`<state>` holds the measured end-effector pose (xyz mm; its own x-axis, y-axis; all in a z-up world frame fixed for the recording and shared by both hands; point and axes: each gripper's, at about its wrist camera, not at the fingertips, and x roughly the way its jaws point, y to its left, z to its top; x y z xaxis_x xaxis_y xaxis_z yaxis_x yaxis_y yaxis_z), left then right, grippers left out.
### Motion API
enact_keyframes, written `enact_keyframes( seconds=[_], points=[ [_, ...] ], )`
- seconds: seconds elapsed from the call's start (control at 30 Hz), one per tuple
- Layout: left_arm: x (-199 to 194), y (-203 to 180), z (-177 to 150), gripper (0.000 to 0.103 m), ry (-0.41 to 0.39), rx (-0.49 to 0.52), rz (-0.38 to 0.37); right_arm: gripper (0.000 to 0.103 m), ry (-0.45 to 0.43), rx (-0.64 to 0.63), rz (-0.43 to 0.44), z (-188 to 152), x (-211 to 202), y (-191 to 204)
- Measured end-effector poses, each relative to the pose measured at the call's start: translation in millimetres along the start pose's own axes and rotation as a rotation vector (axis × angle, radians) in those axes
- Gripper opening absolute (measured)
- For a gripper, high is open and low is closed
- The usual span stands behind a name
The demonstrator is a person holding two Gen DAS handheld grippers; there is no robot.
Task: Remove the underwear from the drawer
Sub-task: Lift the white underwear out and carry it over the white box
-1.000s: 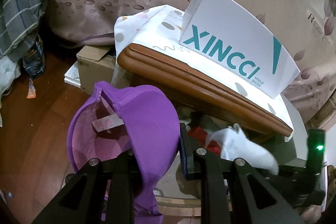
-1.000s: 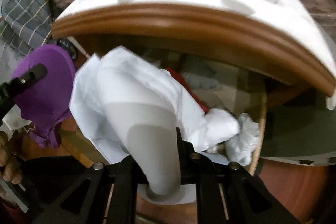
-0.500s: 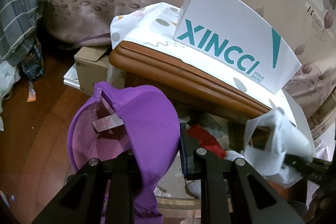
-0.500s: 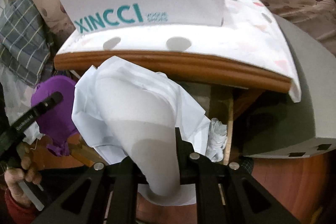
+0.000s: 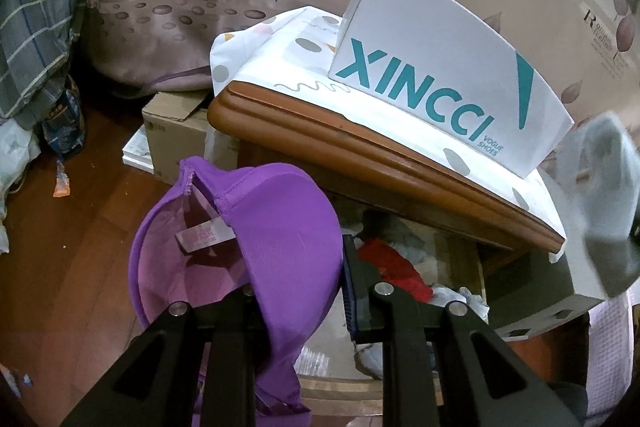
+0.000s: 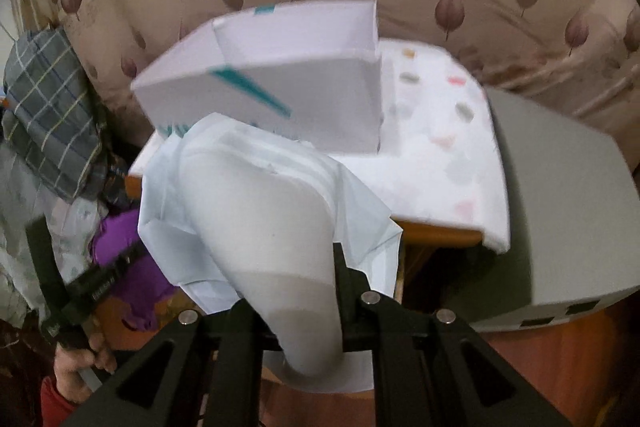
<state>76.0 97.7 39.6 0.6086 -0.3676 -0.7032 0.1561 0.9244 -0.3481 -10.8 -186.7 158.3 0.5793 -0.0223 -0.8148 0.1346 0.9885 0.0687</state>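
Observation:
A purple bra (image 5: 256,251) hangs from my left gripper (image 5: 298,275), which is shut on its cup in front of the open drawer (image 5: 336,385). Inside the drawer lie a red garment (image 5: 394,263) and pale clothes. My right gripper (image 6: 296,283) is shut on pale white underwear (image 6: 272,211), held high over the nightstand top (image 6: 440,163). In the left wrist view that white underwear (image 5: 608,183) shows as a blur at the right edge. The right wrist view catches the purple bra (image 6: 120,243) low at the left, with a hand (image 6: 80,359) holding the left gripper's body.
A white XINCCI shoe box (image 5: 440,67) stands on the cloth-covered nightstand (image 5: 360,151). A grey box (image 6: 560,211) sits to its right. A cardboard box (image 5: 176,131) and papers lie on the wooden floor at the left, and a leaf-patterned mattress rises behind.
My right gripper has risen with the white underwear from the drawer to above the nightstand top. The left gripper and the purple bra have kept still.

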Motion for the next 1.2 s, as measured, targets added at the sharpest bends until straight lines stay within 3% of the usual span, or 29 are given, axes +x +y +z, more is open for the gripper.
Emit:
enact_keyframes(
  seconds=[0.3, 0.6, 0.87, 1.2],
  points=[
    [-1, -13, -2, 0.019, -0.025, 0.079, 0.077, 0.011, -0.13, 0.053, -0.039, 65, -36, -21],
    [1, -17, -2, 0.019, -0.039, 0.102, 0.124, 0.011, -0.227, 0.035, -0.104, 134, -40, -20],
    [5, -16, -2, 0.019, -0.036, 0.103, 0.161, 0.011, -0.221, -0.046, -0.139, 181, -10, -9],
    [8, -14, -2, 0.019, -0.023, 0.089, 0.152, 0.011, -0.167, -0.084, -0.166, 209, 55, 14]
  ],
)
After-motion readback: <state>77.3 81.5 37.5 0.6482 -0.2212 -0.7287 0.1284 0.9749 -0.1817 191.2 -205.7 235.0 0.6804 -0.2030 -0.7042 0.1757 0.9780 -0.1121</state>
